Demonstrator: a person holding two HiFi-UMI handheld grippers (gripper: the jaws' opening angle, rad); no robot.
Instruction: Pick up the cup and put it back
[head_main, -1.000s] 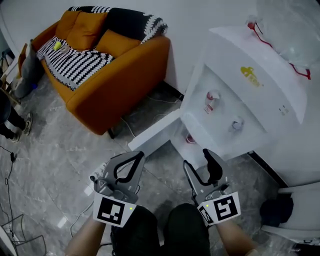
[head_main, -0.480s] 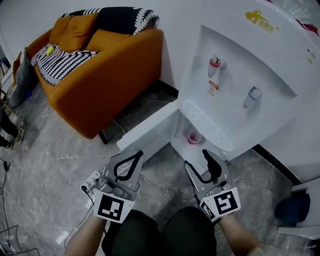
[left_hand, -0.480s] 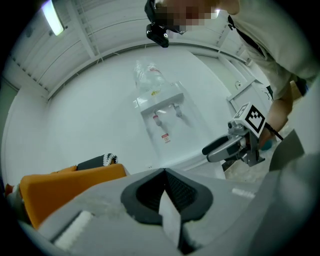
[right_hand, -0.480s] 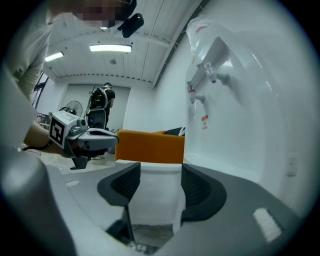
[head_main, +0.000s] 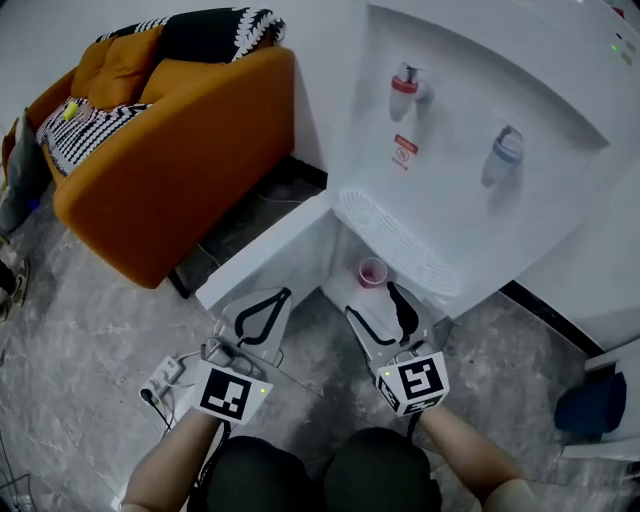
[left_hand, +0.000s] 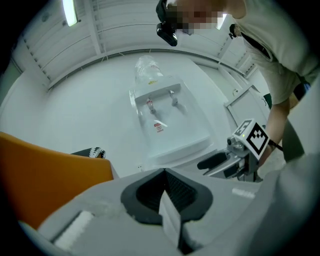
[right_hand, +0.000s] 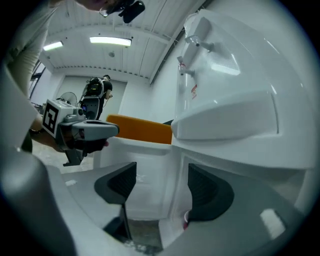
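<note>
Shell of left gripper (head_main: 270, 300): matt grey plastic; black ribbed pads (left_hand: 177, 192). Ahead, white water dispenser (head_main: 470, 120): glossy smooth plastic. Ahead-right, small pink cup (head_main: 372, 272): smooth, plastic-looking. Ahead-left, orange sofa (head_main: 190, 150): matt cloth. Beneath, grey marbled floor (head_main: 90, 330): polished.

Lounge or living-room corner, indoors, can't tell which. Upper left of head view: orange fabric sofa (head_main: 190, 170) with a black-and-white patterned throw (head_main: 90, 128). Upper right: white floor-standing water dispenser (head_main: 480, 90) with red and blue taps, against a white wall (head_main: 312, 70). Below me, grey marble-look floor tiles (head_main: 80, 320) and a white power strip (head_main: 160, 380). Top left of my right gripper view: white slatted ceiling (right_hand: 85, 60) with a strip light (right_hand: 110, 41).
</note>
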